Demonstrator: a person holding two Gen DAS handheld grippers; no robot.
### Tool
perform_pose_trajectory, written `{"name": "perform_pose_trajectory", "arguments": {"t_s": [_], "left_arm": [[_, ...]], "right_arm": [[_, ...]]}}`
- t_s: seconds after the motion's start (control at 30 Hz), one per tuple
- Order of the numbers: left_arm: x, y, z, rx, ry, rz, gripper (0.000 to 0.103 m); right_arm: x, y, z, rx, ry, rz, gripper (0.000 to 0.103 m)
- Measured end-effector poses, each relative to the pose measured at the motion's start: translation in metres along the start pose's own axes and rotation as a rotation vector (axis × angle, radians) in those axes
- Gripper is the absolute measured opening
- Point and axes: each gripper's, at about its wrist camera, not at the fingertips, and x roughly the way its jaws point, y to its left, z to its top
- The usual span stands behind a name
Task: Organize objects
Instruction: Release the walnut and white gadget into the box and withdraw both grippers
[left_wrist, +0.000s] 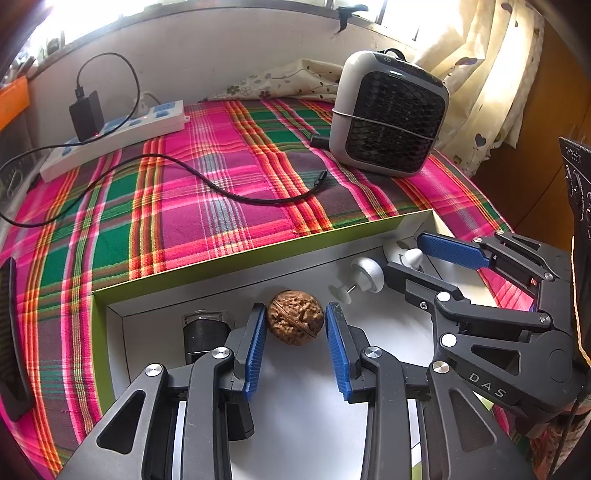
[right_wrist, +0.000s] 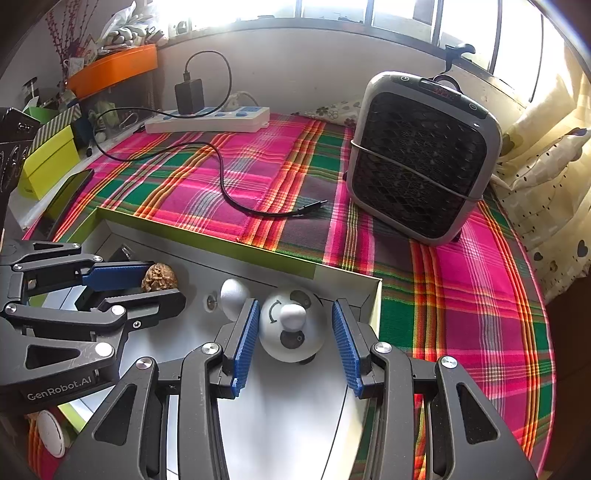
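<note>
A shallow white box with green outer walls (left_wrist: 236, 254) (right_wrist: 236, 246) lies on the plaid cloth. A brown walnut (left_wrist: 295, 322) (right_wrist: 159, 277) rests on its floor between the blue pads of my left gripper (left_wrist: 296, 325) (right_wrist: 147, 286); the pads stand close beside it with thin gaps, so the gripper is open. A white ball-shaped piece with a knob and arrow mark (right_wrist: 291, 326) (left_wrist: 404, 254) sits in the box's right corner. My right gripper (right_wrist: 295, 328) (left_wrist: 410, 260) straddles it, open, with a gap on each side.
Also in the box: a black cylinder (left_wrist: 205, 334) and a silver-white knob on a pin (left_wrist: 365, 275) (right_wrist: 233, 295). Behind stand a grey fan heater (left_wrist: 388, 114) (right_wrist: 421, 155), a power strip (left_wrist: 110, 129) (right_wrist: 207, 120) and a black cable (left_wrist: 221, 188). A dark phone (left_wrist: 11, 339) lies left.
</note>
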Motion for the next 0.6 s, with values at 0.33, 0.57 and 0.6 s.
{"name": "perform_pose_trajectory", "arguments": {"t_s": [0.33,0.57,0.6], "left_arm": [[-0.006,0.001,-0.004,-0.016,-0.014,-0.01,0.039],[-0.015,0.002,-0.008,-0.025,-0.031,-0.012,0.039],[-0.017,0.002,-0.009,-0.024,-0.033,-0.012,0.039]], "right_arm": [[-0.003,0.002,-0.003,0.016,-0.004,0.009,0.048],[-0.011,0.002,-0.004,0.028,-0.024,0.0,0.054],[-0.012,0.001,-0.005,0.033,-0.025,0.0,0.054]]}}
